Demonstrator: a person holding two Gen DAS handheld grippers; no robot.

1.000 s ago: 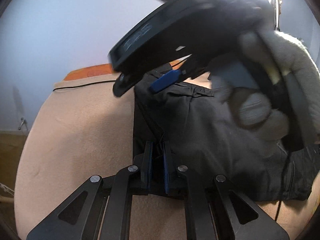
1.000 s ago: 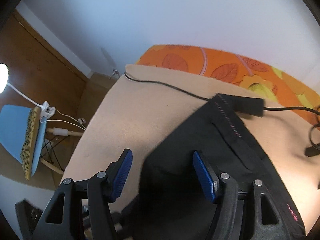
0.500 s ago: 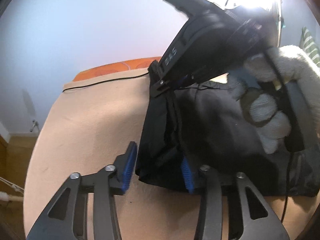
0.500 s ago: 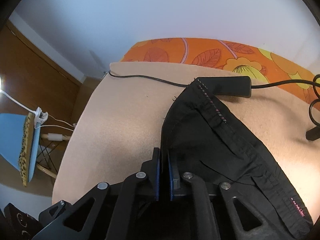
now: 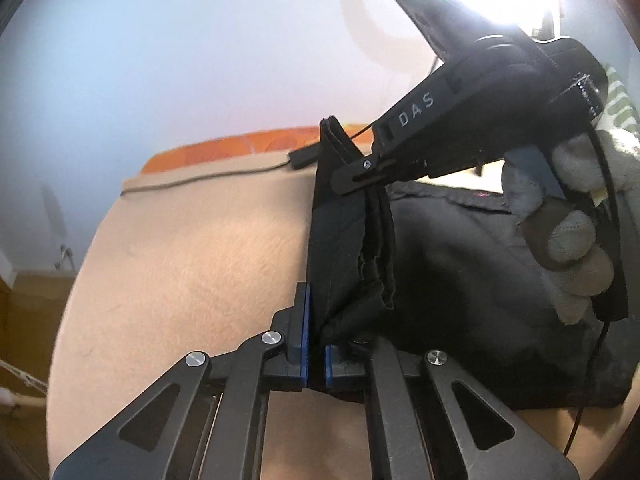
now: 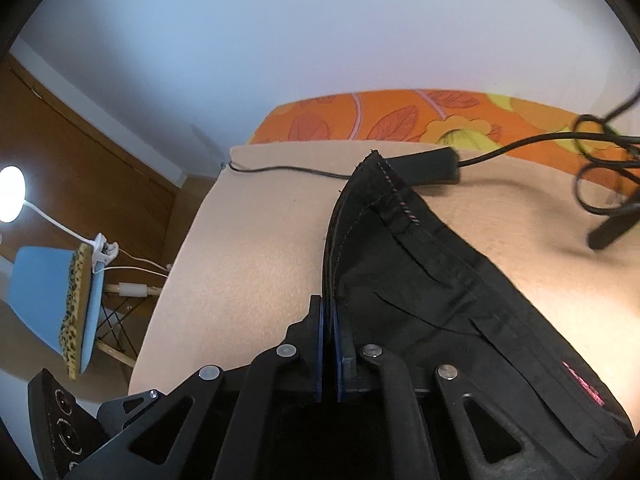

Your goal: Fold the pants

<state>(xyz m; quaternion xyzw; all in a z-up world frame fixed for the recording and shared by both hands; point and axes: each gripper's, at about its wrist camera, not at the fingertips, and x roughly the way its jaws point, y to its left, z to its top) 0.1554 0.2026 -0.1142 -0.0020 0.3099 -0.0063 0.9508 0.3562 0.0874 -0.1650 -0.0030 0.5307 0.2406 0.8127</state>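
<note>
Black pants (image 5: 460, 280) lie crumpled on a beige blanket (image 5: 192, 272). In the left wrist view my left gripper (image 5: 316, 336) is shut on the pants' near edge, with cloth bunched between its blue pads. Further back, my right gripper (image 5: 360, 174) comes in from the upper right, held by a gloved hand (image 5: 572, 240). It pinches the same edge and holds it raised in a taut fold. The right wrist view shows my right gripper (image 6: 330, 332) shut on the hem of the pants (image 6: 440, 300), whose stitched band runs up and away.
A black cable with an adapter block (image 6: 424, 166) lies across the blanket's far side, with more coiled cable (image 6: 600, 184) at the right. An orange floral cover (image 6: 400, 116) lines the back edge. Off the left edge stand a blue chair (image 6: 48, 304) and a lamp (image 6: 10, 194).
My left gripper opened, then shut again on the pants' near edge. My right gripper went from open to shut on the edge and has lifted it.
</note>
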